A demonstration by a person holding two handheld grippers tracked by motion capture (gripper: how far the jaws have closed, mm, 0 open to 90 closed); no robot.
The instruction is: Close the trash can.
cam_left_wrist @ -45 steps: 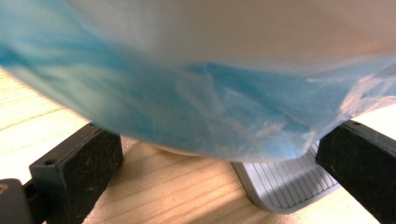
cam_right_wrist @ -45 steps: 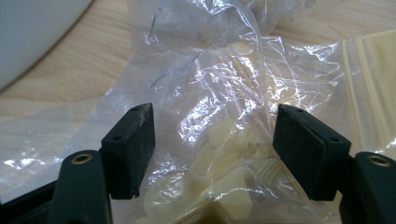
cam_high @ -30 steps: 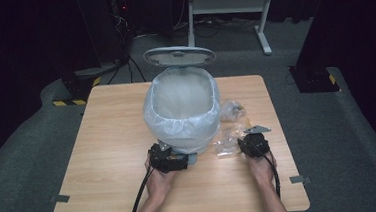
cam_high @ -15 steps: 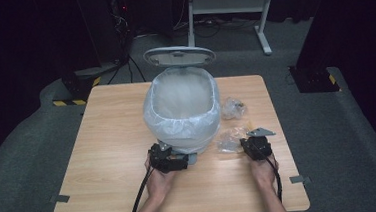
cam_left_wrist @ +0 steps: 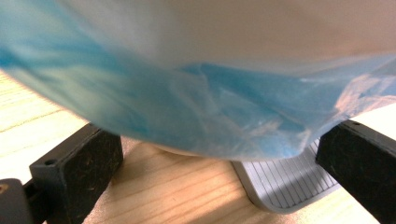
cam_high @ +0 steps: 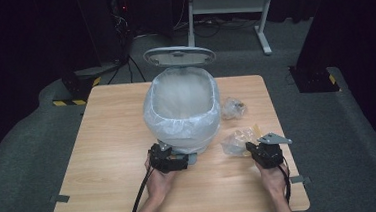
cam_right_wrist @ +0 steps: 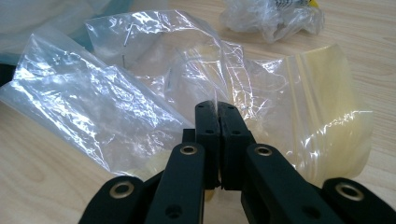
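Note:
A pedal bin lined with a pale blue-white bag stands mid-table with its lid raised. My left gripper lies at the bin's base. In the left gripper view this gripper is open, its jaws standing wide to either side of the liner's hanging edge and the grey ribbed pedal. My right gripper is shut on a crumpled clear plastic zip bag. In the right gripper view its closed tips pinch the bag's film.
A second crumpled clear bag lies on the table to the right of the bin, also seen as a wad beyond the held one. The wooden table's right edge is close to my right hand. Dark floor surrounds the table.
My right gripper has drawn back toward the table's near right corner, taking the clear bag with it. The left gripper has stayed put at the bin's base.

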